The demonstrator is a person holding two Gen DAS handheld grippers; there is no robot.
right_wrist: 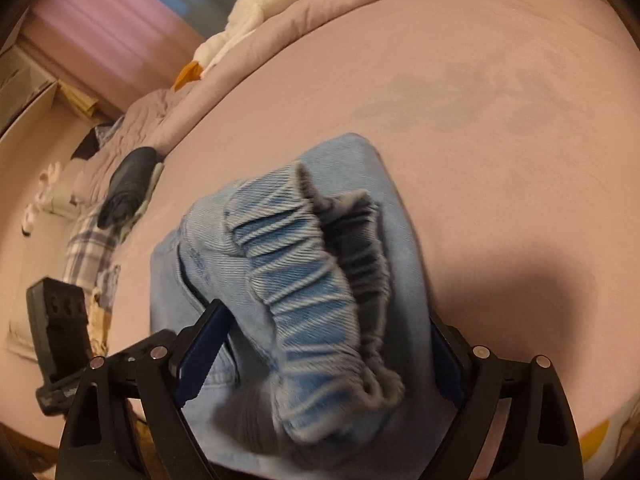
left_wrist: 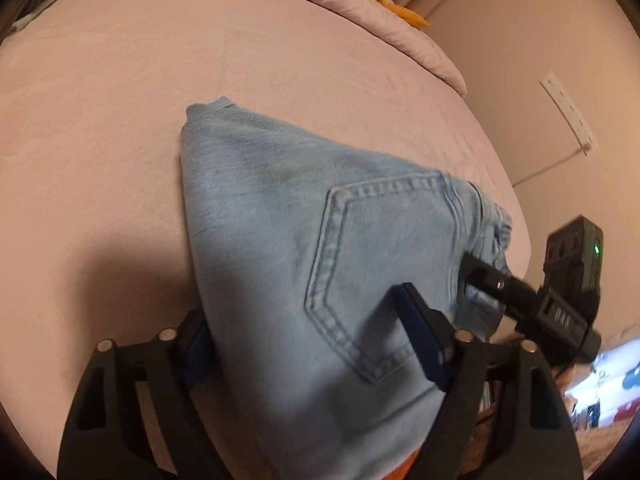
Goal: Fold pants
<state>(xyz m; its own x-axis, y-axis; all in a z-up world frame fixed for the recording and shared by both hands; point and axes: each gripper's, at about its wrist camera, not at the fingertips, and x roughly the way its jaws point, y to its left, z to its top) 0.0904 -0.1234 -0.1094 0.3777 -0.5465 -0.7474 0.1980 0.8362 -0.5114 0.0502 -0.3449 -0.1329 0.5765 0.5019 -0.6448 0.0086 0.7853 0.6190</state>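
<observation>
While the left gripper [left_wrist: 308, 340] fingers are standing wide apart around the folded pants [left_wrist: 320, 240], the right gripper [right_wrist: 324, 344] fingers are likewise spreading wide around the elastic waistband [right_wrist: 304, 264]; whether either is pinching cloth, I cannot tell. Both are sitting over pants lying on the pink bed [left_wrist: 100, 140].

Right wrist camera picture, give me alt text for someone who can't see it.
Folded light blue pants, elastic waistband on top, lie on a pink bed between the right gripper's spread black fingers. The left gripper shows at the left edge, with a dark garment beyond.
</observation>
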